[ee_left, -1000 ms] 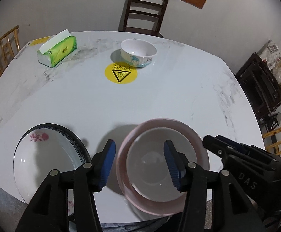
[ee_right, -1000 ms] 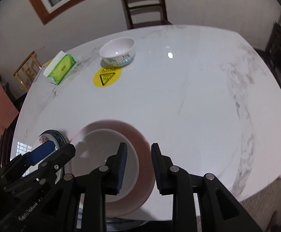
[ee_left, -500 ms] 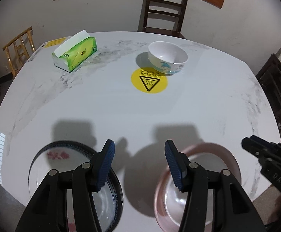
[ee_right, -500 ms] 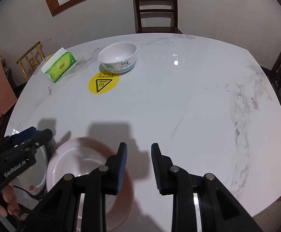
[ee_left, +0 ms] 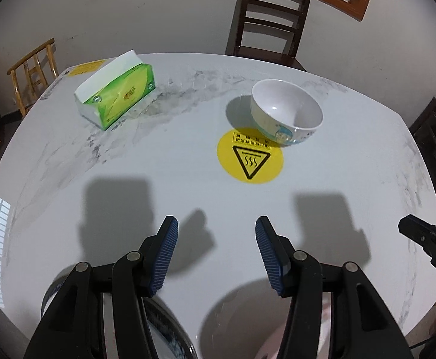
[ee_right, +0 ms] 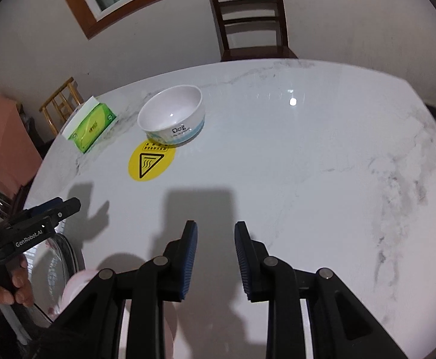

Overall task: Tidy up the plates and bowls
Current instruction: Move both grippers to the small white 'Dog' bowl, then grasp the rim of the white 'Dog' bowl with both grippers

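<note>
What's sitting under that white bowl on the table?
The white bowl overlaps the far edge of a yellow warning sticker on the table. Whatever lies directly beneath the bowl's base is hidden.

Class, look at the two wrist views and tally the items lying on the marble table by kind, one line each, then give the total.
Bowls: 1, the white bowl.
Plates: 2, the dark-rimmed plate and the pink plate, both at the near edge, partly hidden by the claws.
Tissue boxes: 1, the green tissue box.
Round yellow stickers: 1, the warning sticker.
Total: 5
</note>
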A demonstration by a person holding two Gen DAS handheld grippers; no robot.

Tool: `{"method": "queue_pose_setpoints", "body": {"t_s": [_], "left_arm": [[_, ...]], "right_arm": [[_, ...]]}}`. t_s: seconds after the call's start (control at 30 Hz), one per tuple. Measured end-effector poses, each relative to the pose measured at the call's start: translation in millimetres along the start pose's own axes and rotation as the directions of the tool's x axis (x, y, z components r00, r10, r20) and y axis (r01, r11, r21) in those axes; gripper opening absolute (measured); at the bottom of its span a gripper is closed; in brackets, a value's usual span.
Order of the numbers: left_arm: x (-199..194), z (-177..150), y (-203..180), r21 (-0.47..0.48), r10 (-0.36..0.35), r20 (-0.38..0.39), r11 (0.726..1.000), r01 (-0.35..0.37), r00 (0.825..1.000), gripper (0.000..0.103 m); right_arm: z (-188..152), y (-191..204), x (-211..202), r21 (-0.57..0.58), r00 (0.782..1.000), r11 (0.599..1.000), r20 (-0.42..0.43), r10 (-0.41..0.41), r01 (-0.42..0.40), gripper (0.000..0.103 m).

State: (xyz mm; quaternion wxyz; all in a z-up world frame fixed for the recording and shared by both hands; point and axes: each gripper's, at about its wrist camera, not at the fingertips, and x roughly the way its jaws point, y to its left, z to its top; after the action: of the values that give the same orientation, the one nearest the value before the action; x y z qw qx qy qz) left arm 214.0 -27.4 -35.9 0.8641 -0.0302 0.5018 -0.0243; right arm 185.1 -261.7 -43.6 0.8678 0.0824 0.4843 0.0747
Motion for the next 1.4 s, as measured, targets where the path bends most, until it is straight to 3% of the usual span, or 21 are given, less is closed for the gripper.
{"method": "queue_pose_setpoints", "body": {"t_s": [0.17, 0.3, 0.6, 1.1, 1.4], "left_arm": [[13.7, 15.3, -7.9, 0.044, -0.001, -0.020, 0.999, 0.002, 1.000, 0.050], [25.0, 31.5, -10.3, 0.044, -0.042, -0.028, 0.998, 0.043, 0.999, 0.050], [48.3, 67.6, -10.9, -0.059, -0.150, -0.023, 0.987, 0.148, 0.988, 0.050], [82.7, 117.9, -9.4, -0.131, -0.152, -0.040, 0.981, 0.145, 0.988, 0.049], [106.9, 130.2, -17.3, -0.134, -0.174, -0.068, 0.977, 0.164, 0.982, 0.049]], "right_arm": [[10.9, -9.3, 20.4, 0.030, 0.998, 0.999, -0.055, 0.024, -0.022, 0.026], [24.8, -15.5, 32.9, 0.049, 0.996, 0.998, -0.074, 0.044, -0.040, 0.026], [70.7, -18.0, 52.6, 0.075, 0.996, 0.993, -0.007, 0.092, -0.091, 0.026], [135.3, 6.5, 99.6, 0.050, 0.996, 0.996, -0.033, 0.078, -0.077, 0.026], [151.3, 23.4, 126.2, 0.050, 0.995, 0.997, -0.071, 0.063, -0.060, 0.026]]}}
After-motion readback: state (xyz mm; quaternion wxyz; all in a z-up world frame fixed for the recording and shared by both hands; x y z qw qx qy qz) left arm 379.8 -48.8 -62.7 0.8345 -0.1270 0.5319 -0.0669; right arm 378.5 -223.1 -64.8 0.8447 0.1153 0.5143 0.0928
